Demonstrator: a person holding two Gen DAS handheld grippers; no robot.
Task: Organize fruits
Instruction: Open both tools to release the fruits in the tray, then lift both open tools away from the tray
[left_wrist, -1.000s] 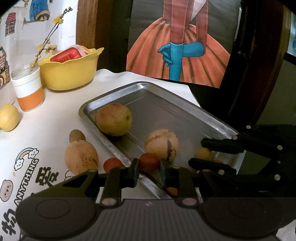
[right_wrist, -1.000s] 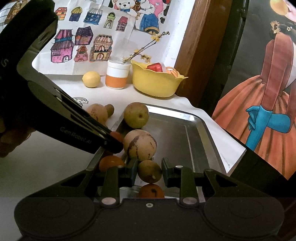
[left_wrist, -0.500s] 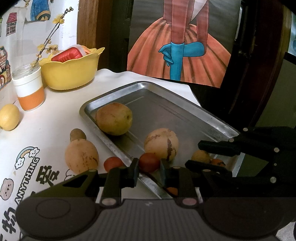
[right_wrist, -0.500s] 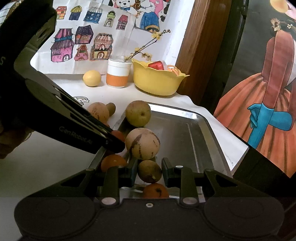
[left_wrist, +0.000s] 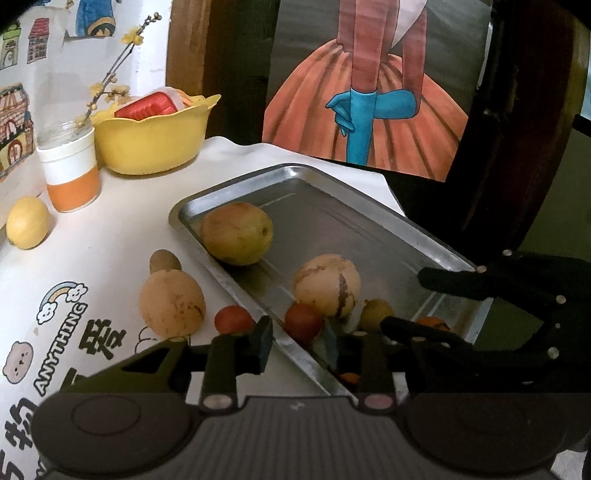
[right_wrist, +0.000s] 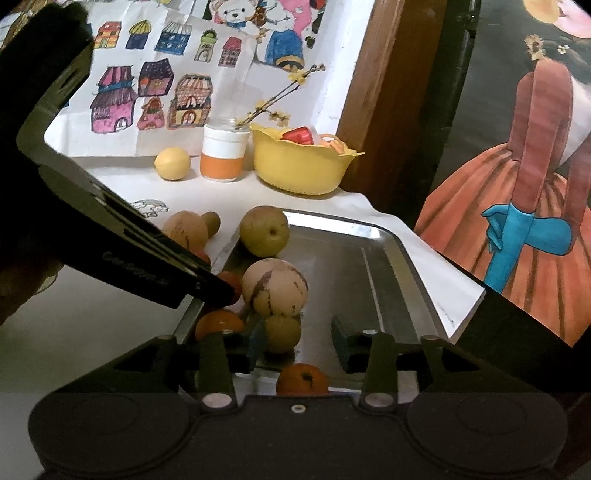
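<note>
A steel tray holds a yellow-green pear-like fruit, a tan streaked round fruit, a small yellowish fruit and oranges. My left gripper is open at the tray's near rim, with a small red fruit lying just past its tips and a narrow gap on each side. My right gripper is open over the tray's near end. The small yellowish fruit rests against its left finger. On the cloth outside the tray lie a tan fruit, a second red fruit and a small brown fruit.
A lemon, an orange-and-white jar with twigs and a yellow bowl stand at the back of the white printed cloth. Drawings hang behind. The far half of the tray is bare metal. The table edge drops off to the right.
My right gripper has opened and let go of the small yellowish fruit, which now sits in the tray. My left gripper's fingers have spread slightly off the red fruit.
</note>
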